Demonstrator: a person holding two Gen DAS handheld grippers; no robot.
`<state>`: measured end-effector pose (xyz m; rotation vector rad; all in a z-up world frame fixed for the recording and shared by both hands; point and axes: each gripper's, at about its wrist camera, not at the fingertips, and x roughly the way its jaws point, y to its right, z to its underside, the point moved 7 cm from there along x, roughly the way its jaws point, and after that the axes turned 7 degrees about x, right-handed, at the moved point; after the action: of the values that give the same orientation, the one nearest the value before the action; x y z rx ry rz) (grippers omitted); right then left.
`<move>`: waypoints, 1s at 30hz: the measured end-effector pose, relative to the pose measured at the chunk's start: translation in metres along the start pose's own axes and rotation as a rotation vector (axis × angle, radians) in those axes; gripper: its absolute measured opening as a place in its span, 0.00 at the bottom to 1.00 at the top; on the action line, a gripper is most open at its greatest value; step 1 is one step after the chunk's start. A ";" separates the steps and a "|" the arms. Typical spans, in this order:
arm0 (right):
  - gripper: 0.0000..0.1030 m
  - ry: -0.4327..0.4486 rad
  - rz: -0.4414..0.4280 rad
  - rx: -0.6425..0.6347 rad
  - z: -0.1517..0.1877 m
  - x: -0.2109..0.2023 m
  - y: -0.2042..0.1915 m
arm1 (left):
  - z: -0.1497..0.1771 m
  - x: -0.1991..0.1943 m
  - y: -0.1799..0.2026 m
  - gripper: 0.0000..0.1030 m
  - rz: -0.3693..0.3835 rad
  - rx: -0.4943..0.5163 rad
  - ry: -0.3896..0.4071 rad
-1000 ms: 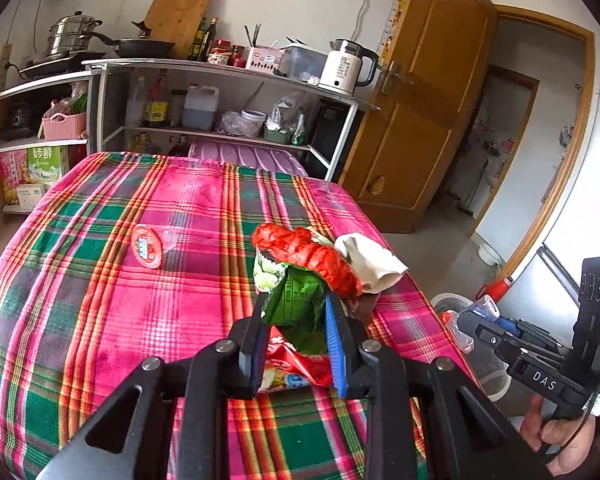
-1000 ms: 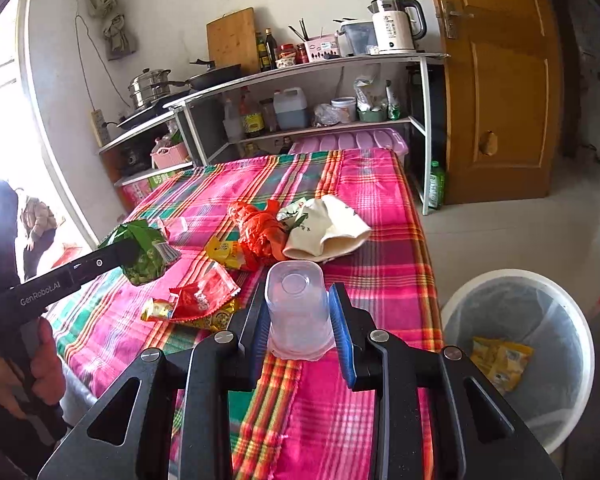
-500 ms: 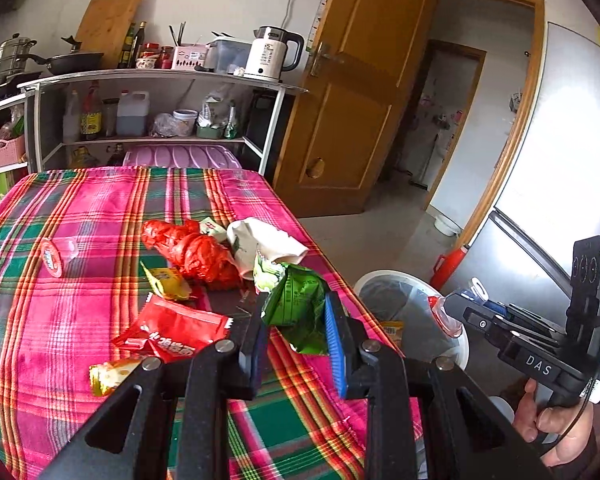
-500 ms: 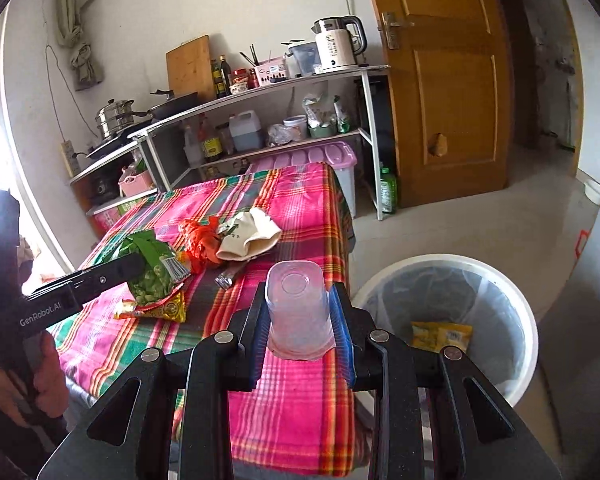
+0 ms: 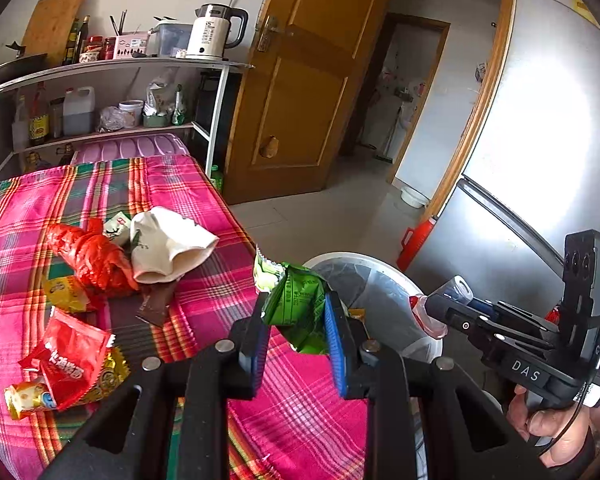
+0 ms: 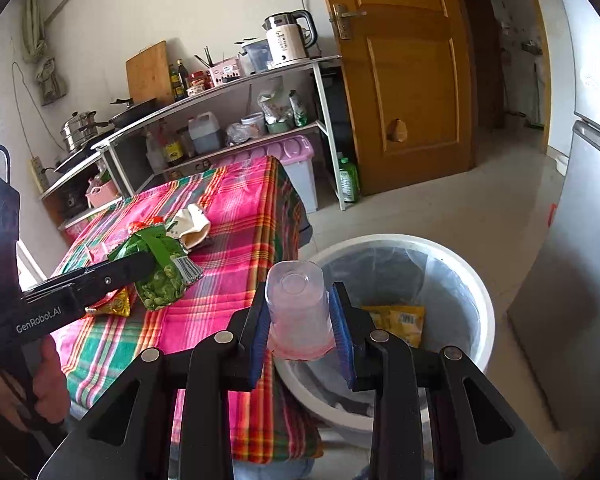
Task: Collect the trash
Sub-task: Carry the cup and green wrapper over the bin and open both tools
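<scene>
My left gripper (image 5: 296, 320) is shut on a crumpled green snack bag (image 5: 298, 304), held above the table's right edge near the white trash bin (image 5: 396, 276). The same green snack bag (image 6: 160, 272) shows in the right wrist view, pinched by the left gripper (image 6: 148, 262). My right gripper (image 6: 298, 320) is shut on a clear plastic cup (image 6: 296, 308), upside down, over the near-left rim of the lined trash bin (image 6: 460, 264). A yellow wrapper (image 6: 400, 320) lies inside the bin. In the left wrist view the right gripper (image 5: 440, 304) hangs over the bin with the cup (image 5: 428, 312).
On the plaid tablecloth (image 5: 204, 288) lie a red plastic bag (image 5: 88, 256), a white paper bag (image 5: 164, 244), a red snack packet (image 5: 66, 364), a yellow wrapper (image 5: 66, 292) and a dark wrapper (image 5: 156, 304). A shelf rack (image 6: 240, 120), wooden door (image 6: 404, 76) and fridge (image 6: 572, 260) surround the floor.
Both grippers have swung right, away from the table's middle toward the bin. The cup is now over the bin's rim and the green bag is at the table's edge. Both grips are unchanged.
</scene>
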<state>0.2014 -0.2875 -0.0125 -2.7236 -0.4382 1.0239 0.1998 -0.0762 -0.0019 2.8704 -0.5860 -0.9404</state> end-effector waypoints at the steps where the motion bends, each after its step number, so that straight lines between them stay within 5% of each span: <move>1: 0.30 -0.003 0.008 0.008 0.000 0.002 0.005 | -0.001 0.004 0.004 0.27 0.007 0.006 -0.005; 21: 0.30 -0.066 0.102 0.098 0.012 0.031 0.073 | 0.008 0.091 0.052 0.28 0.092 0.052 -0.143; 25: 0.32 -0.078 0.121 0.107 0.013 0.038 0.081 | 0.009 0.098 0.056 0.46 0.097 0.043 -0.153; 30: 0.40 -0.075 0.127 0.112 0.014 0.039 0.082 | 0.009 0.097 0.054 0.47 0.104 0.025 -0.146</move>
<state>0.2365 -0.3497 -0.0703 -2.6487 -0.2146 1.1493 0.2480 -0.1615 -0.0537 2.7776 -0.7567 -1.1405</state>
